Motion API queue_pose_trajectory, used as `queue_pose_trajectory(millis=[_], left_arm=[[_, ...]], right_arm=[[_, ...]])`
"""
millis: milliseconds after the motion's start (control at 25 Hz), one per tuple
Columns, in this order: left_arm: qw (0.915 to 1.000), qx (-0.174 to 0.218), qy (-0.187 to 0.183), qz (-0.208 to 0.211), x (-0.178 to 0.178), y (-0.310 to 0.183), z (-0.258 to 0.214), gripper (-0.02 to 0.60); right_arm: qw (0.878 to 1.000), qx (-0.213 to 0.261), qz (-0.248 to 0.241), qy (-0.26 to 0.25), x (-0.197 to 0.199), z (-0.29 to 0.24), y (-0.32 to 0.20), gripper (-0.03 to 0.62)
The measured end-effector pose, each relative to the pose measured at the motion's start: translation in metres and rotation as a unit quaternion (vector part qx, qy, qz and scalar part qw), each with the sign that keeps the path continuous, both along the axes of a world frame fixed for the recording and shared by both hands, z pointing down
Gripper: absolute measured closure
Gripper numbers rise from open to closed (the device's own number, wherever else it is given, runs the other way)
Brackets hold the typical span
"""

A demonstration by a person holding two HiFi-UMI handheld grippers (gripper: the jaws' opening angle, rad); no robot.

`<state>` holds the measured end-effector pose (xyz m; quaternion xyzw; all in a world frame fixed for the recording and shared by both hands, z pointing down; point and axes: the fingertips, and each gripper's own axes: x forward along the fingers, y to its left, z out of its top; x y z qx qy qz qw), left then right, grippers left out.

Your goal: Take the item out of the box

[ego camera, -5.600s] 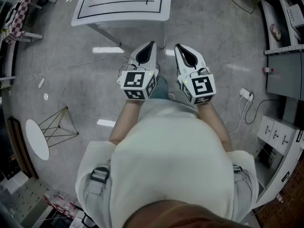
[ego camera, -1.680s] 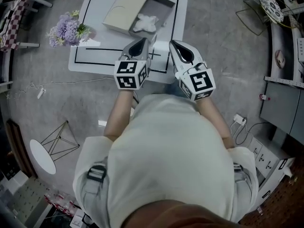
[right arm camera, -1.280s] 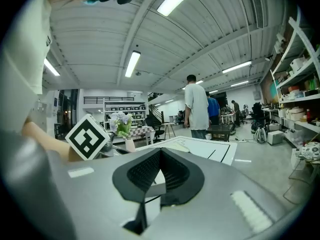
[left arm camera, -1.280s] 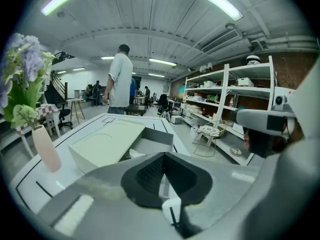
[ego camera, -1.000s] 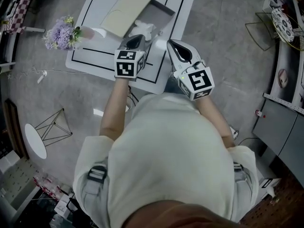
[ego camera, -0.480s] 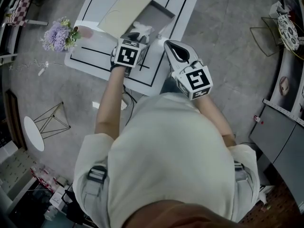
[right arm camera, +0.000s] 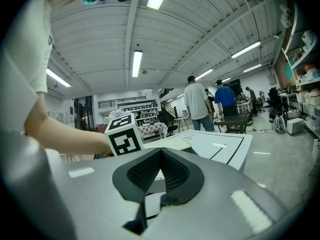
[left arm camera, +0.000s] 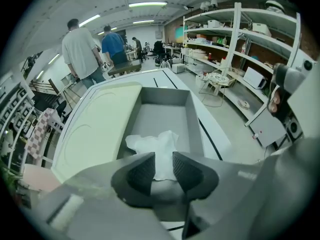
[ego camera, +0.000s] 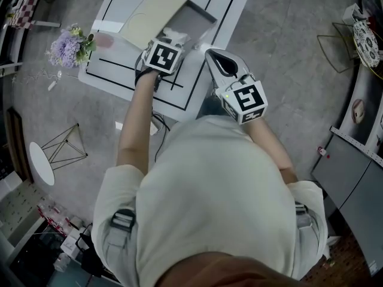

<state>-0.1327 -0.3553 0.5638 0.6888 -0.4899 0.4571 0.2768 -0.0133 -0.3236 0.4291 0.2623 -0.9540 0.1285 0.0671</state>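
While the person stands at the near edge of a white table, the right gripper hangs about level by the table's right edge. Its jaws are pressed together on nothing. It looks parked out of the way, since one tool should do for this job.

Further in, the left gripper tips steeply down over the near end of an open grey box. Its jaws have just been opening and now stand wide apart, which looks like readying a grab. Nothing is pinched. Through the gap shows the item, white, crumpled and soft-looking, lying on the box floor at its near end. Whether the tips touch it cannot be told.

The box lies lengthwise away from the person, near the middle of the table. Its cream lid lies flat along its left side, leaving the inside clear to reach. Flowers sit off the table's left edge. Beyond the far edge, people stand with backs turned.
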Motion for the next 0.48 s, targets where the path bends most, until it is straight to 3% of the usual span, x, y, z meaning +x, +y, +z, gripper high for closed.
queue_pose_trajectory(millis=[120,240,480], left_arm=[[0.9999,-0.01,-0.014,-0.001,-0.003,-0.002,0.003,0.471],[0.9989,-0.044,0.005,-0.017,0.002,0.008,0.019,0.471],[0.999,-0.038,-0.022,-0.012,-0.003,0.003,0.015,0.477]], right_arm=[[1.0,-0.002,-0.003,-0.002,0.003,0.001,-0.002,0.596],[1.0,-0.004,-0.004,-0.003,0.006,0.002,-0.006,0.597],[1.0,-0.005,-0.006,-0.003,0.009,0.005,-0.009,0.595]])
